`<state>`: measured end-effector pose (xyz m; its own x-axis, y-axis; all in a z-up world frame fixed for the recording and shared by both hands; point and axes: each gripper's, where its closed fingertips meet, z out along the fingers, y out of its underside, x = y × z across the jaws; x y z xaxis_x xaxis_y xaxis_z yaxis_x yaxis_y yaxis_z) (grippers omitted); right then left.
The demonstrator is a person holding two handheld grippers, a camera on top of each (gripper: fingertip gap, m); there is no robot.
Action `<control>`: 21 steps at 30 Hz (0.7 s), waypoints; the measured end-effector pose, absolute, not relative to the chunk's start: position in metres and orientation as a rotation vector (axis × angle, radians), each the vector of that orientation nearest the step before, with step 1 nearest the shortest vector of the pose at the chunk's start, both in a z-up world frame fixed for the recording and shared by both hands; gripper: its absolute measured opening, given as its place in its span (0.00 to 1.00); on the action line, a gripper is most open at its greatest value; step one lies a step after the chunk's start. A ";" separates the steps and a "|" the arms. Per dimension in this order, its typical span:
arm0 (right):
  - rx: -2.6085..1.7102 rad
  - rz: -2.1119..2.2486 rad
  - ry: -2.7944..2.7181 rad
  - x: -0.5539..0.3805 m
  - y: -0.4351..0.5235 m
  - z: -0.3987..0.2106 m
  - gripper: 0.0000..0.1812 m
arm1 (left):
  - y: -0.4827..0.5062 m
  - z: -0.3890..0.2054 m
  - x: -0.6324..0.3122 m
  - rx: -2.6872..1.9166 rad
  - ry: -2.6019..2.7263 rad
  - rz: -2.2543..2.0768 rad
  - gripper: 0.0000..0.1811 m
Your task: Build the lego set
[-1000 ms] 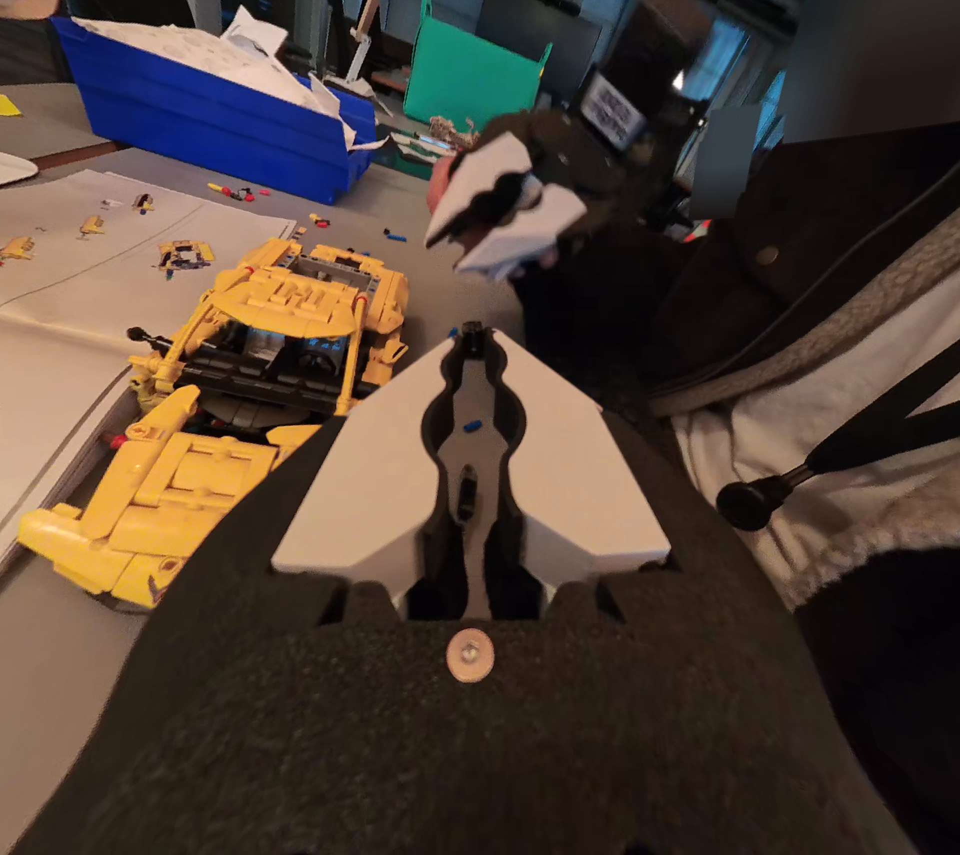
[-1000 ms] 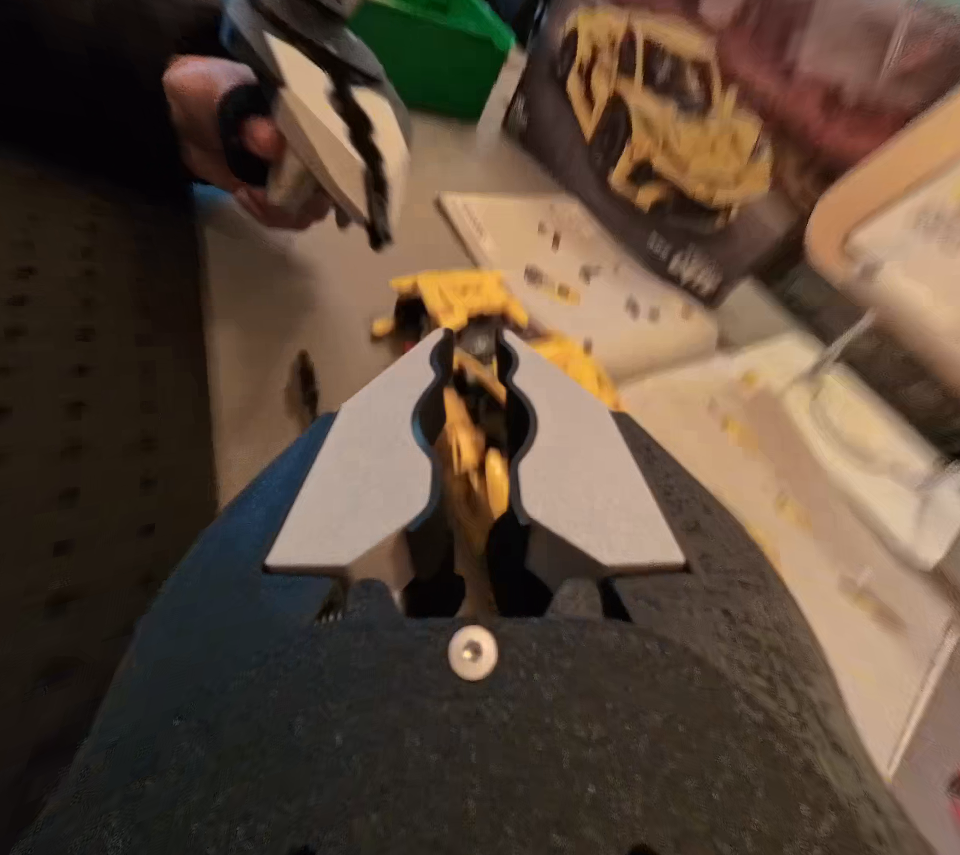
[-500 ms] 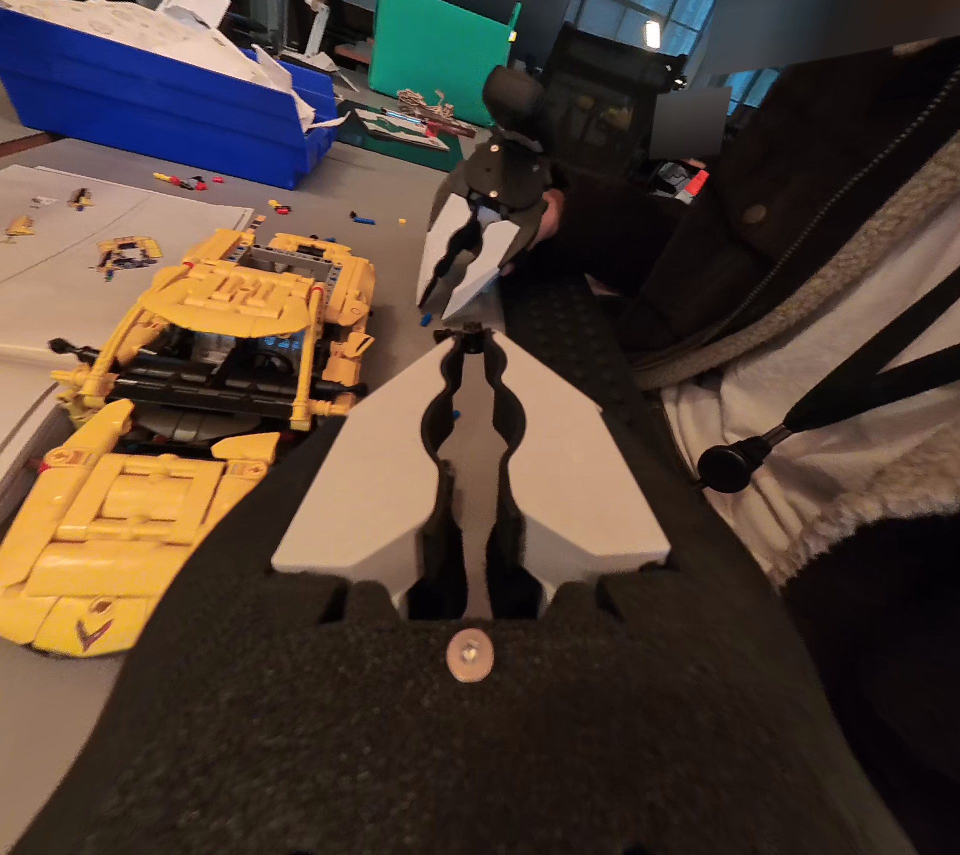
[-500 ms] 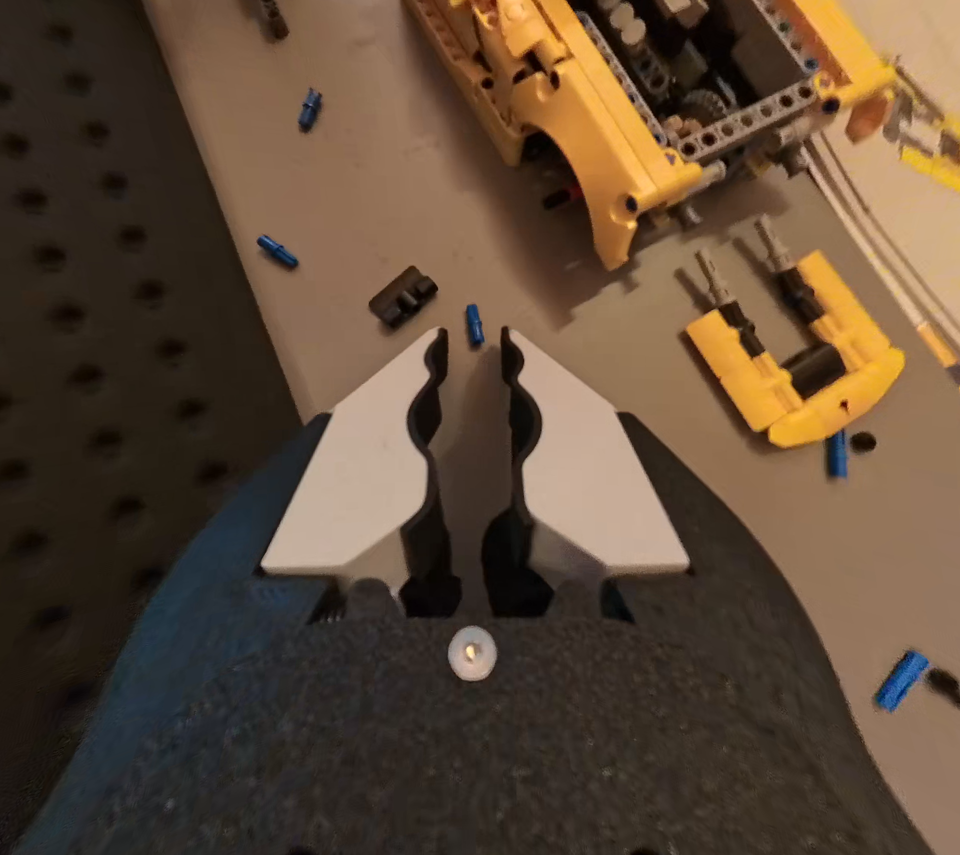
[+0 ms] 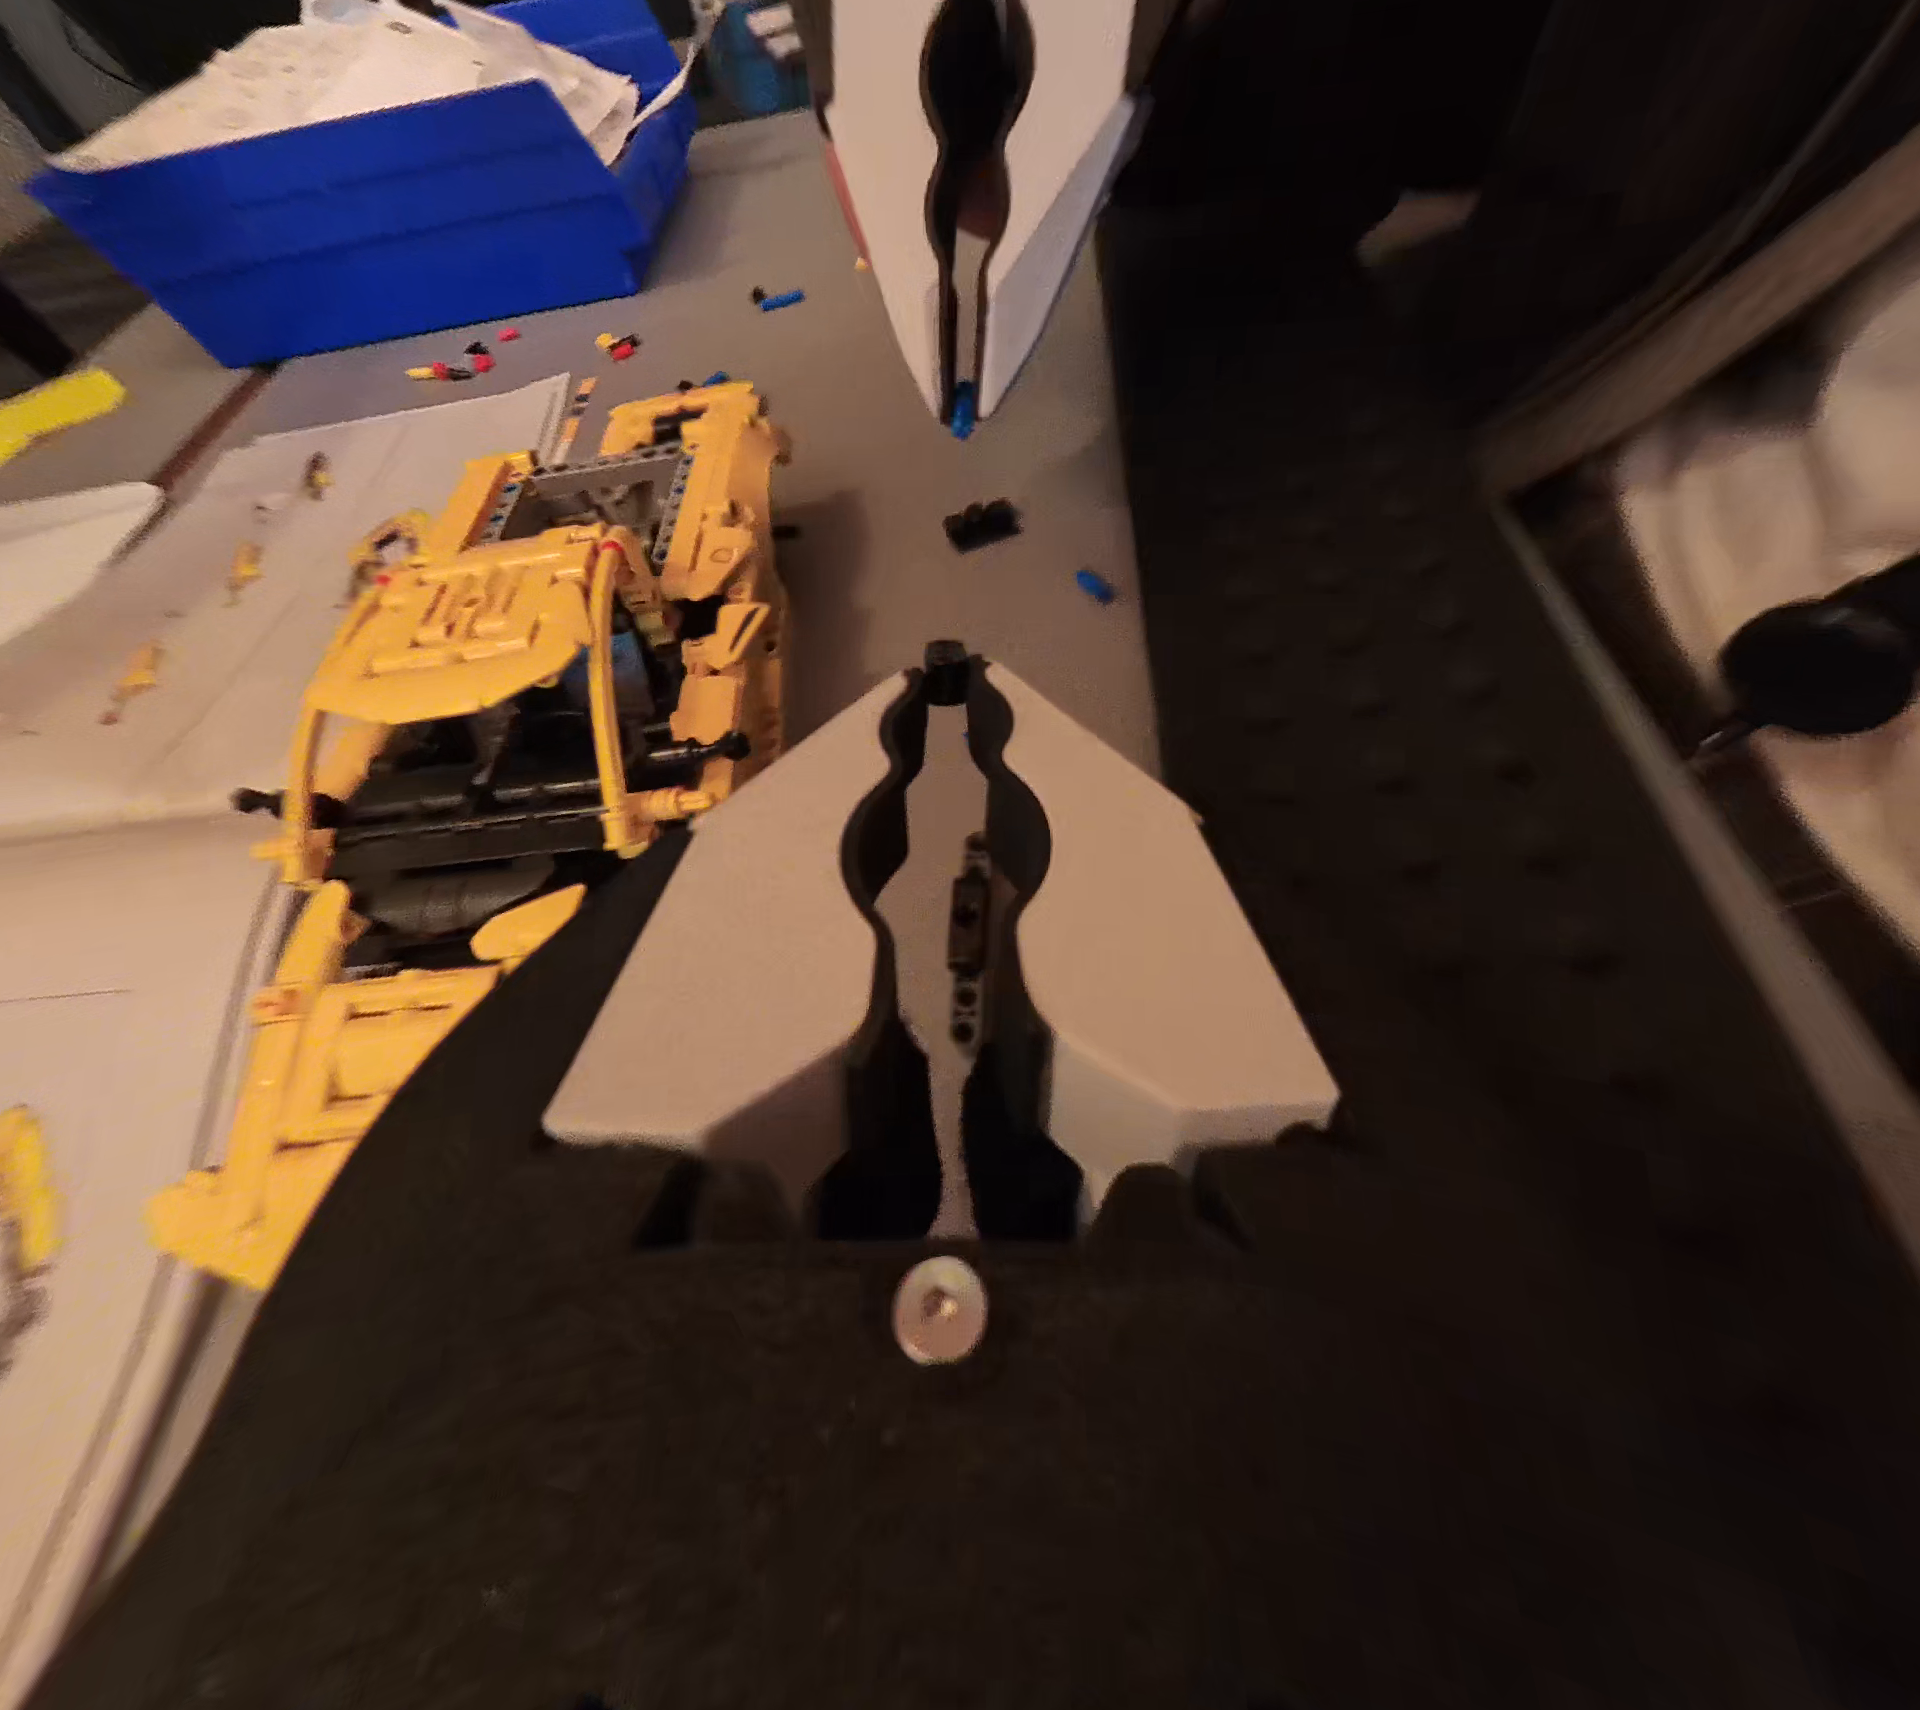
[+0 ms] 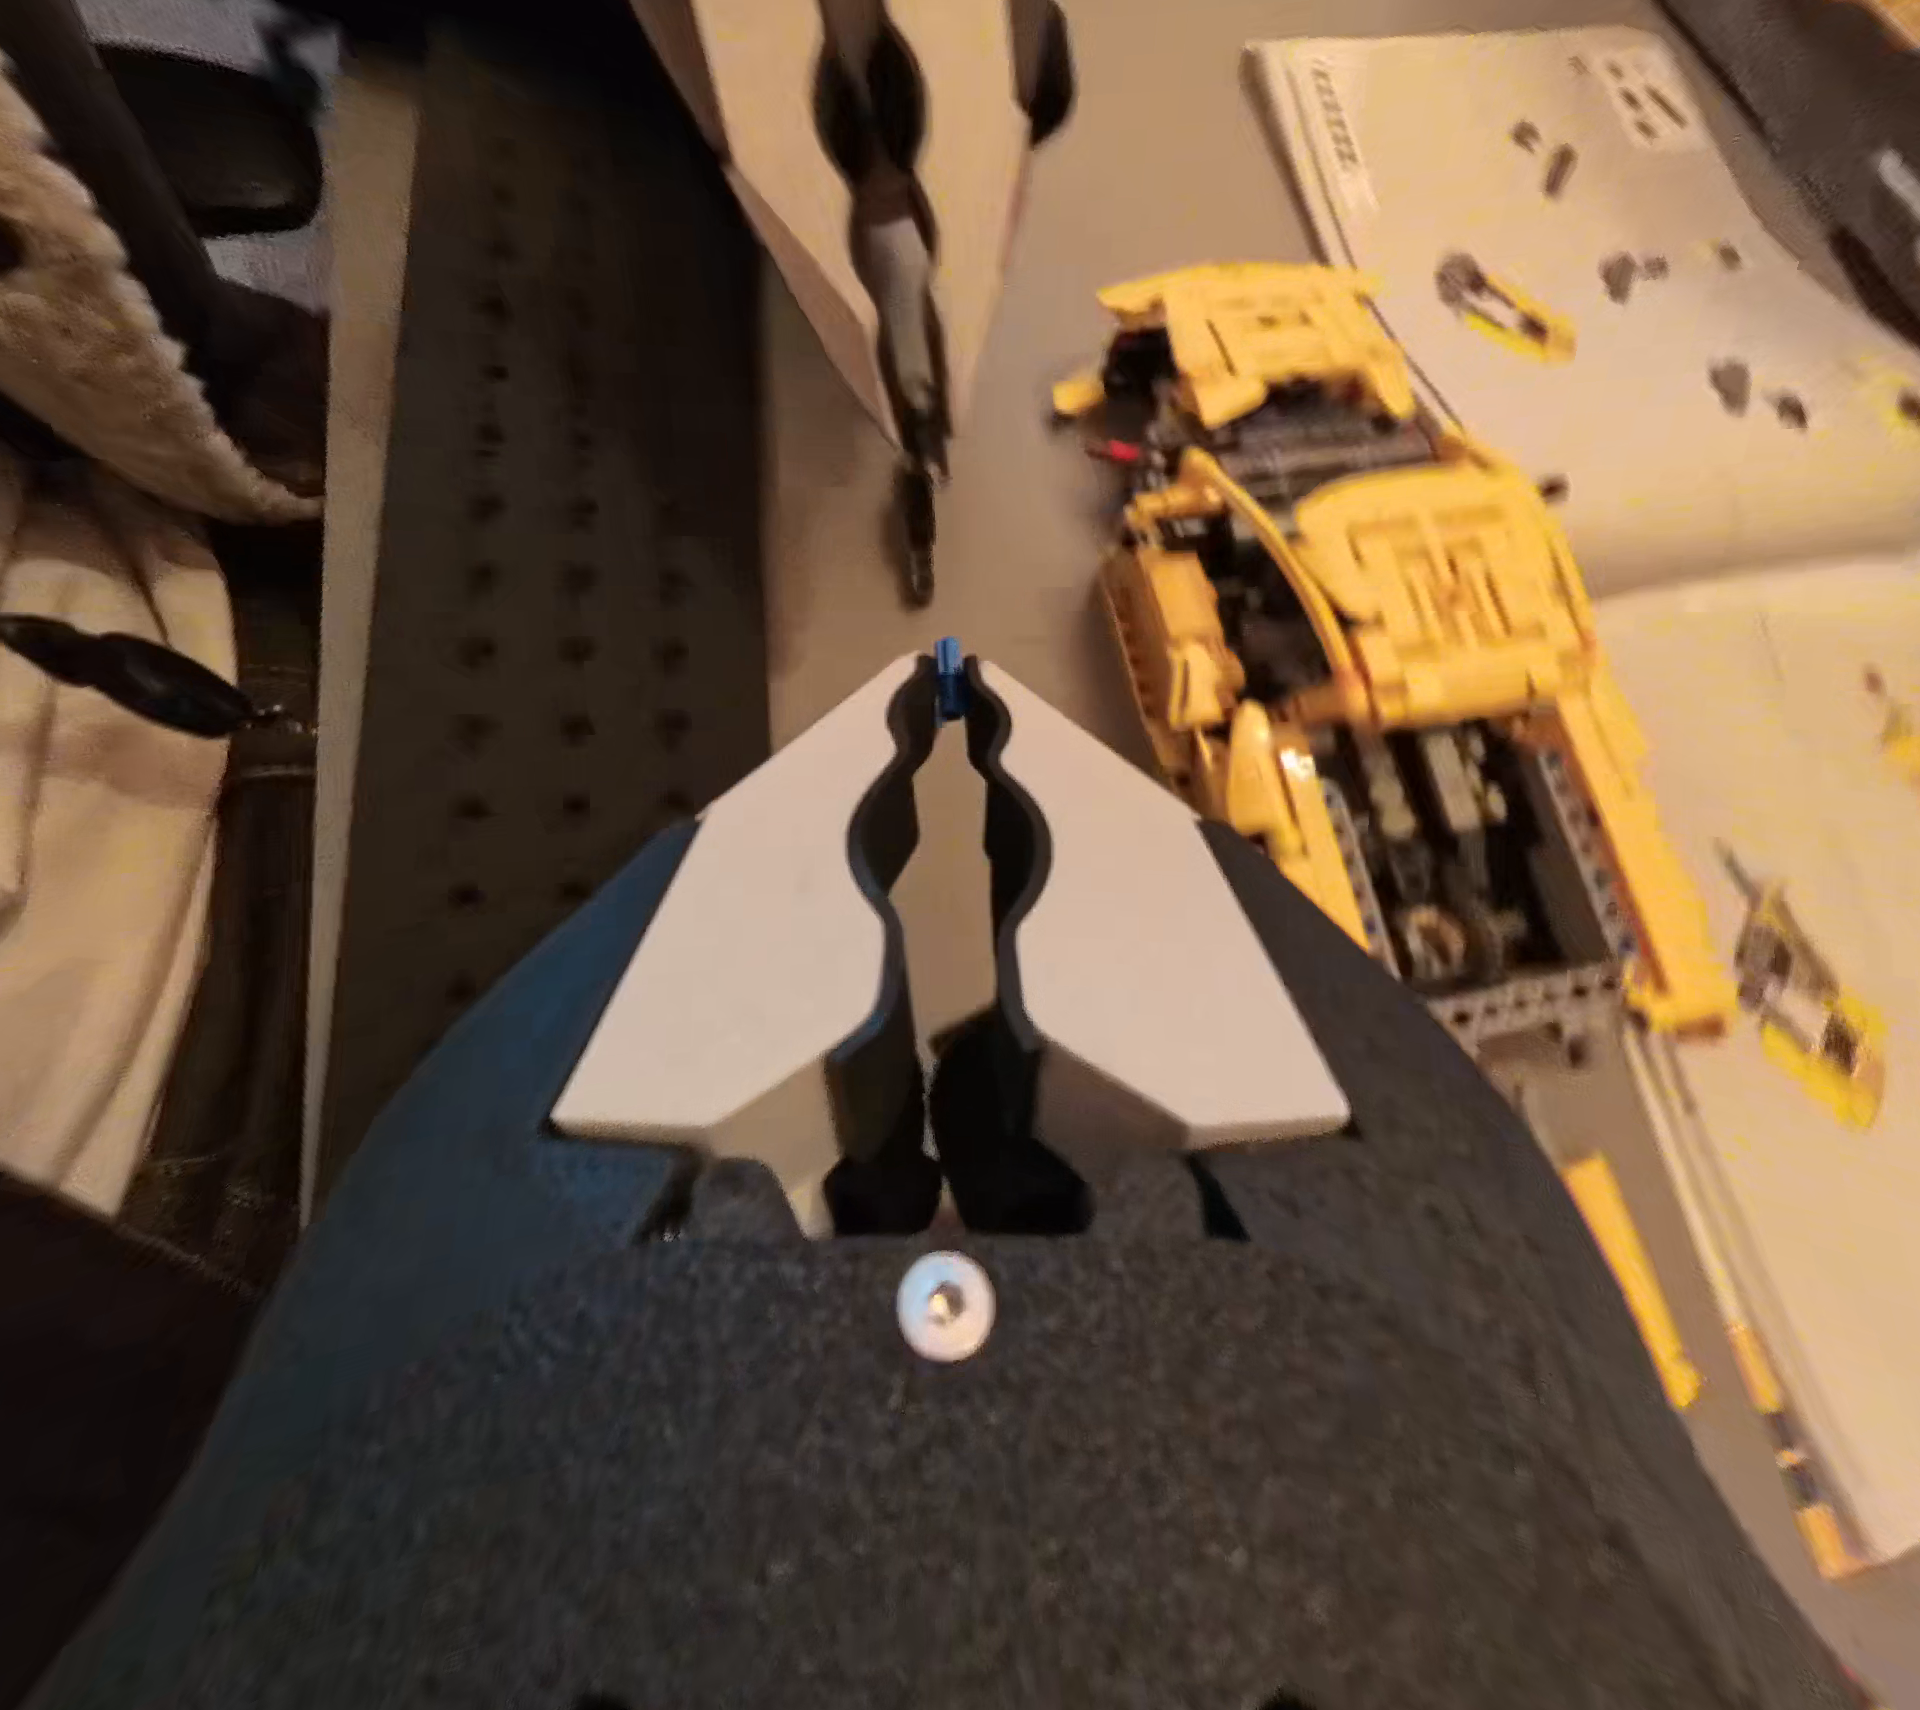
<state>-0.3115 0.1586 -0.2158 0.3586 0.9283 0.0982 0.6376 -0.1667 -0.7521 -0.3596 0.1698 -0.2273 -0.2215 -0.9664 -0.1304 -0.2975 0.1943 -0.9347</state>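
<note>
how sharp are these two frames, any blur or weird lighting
Left wrist view: dim warm light, the yellow lego car and blue bin smeared by motion blur, edges bent by the wide lens. Right wrist view: the blue pin at the right gripper tips is fairly crisp, while the left gripper and instruction booklet are blurred.

Grey table (image 5: 914,559) is carrying the yellow lego car (image 5: 520,725), sitting centre-left of left wrist view. Open instruction booklet (image 5: 125,725) is lying under and left of car. Blue bin (image 5: 343,206) w/ white paper is standing upper left. Small black piece (image 5: 981,524) and blue pin (image 5: 1093,585) are lying centre frame. Black perforated mat (image 5: 1351,829) is running along right side.
</note>
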 end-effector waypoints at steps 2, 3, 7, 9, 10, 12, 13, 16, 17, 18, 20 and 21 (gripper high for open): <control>-1.924 0.396 -1.428 -0.330 0.165 -0.217 0.03 | 0.171 -0.233 -0.358 -1.169 1.709 -0.908 0.04; -1.950 0.409 -1.450 -0.338 0.164 -0.219 0.03 | 0.173 -0.235 -0.357 -1.153 1.718 -0.847 0.04; -2.037 0.387 -1.438 -0.349 0.173 -0.230 0.03 | 0.178 -0.240 -0.356 -1.098 1.744 -0.654 0.04; -2.063 0.380 -1.418 -0.353 0.176 -0.233 0.02 | 0.179 -0.241 -0.355 -1.067 1.757 -0.565 0.04; -2.070 0.363 -1.401 -0.355 0.179 -0.233 0.02 | 0.180 -0.242 -0.354 -1.057 1.760 -0.520 0.04; -2.089 0.357 -1.393 -0.360 0.180 -0.236 0.02 | 0.184 -0.242 -0.353 -1.054 1.758 -0.442 0.04; -2.090 0.329 -1.389 -0.360 0.182 -0.237 0.02 | 0.187 -0.243 -0.353 -1.066 1.758 -0.406 0.04; -2.094 0.259 -1.391 -0.360 0.185 -0.240 0.02 | 0.190 -0.247 -0.353 -1.075 1.768 -0.322 0.04; -2.089 0.237 -1.397 -0.360 0.185 -0.240 0.02 | 0.190 -0.247 -0.353 -1.075 1.772 -0.305 0.04; -2.082 0.208 -1.407 -0.360 0.185 -0.240 0.02 | 0.191 -0.247 -0.353 -1.074 1.774 -0.296 0.04; -2.062 0.144 -1.427 -0.360 0.186 -0.240 0.02 | 0.192 -0.247 -0.354 -1.073 1.774 -0.275 0.04; -2.047 0.110 -1.436 -0.360 0.188 -0.240 0.02 | 0.192 -0.248 -0.354 -1.074 1.775 -0.264 0.04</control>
<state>-0.3602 0.1877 -0.2399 0.4029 0.8724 0.2769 0.8199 -0.2096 -0.5328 -0.3536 0.1923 -0.2477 -0.1023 -0.7621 -0.6393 -0.5427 0.5814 -0.6062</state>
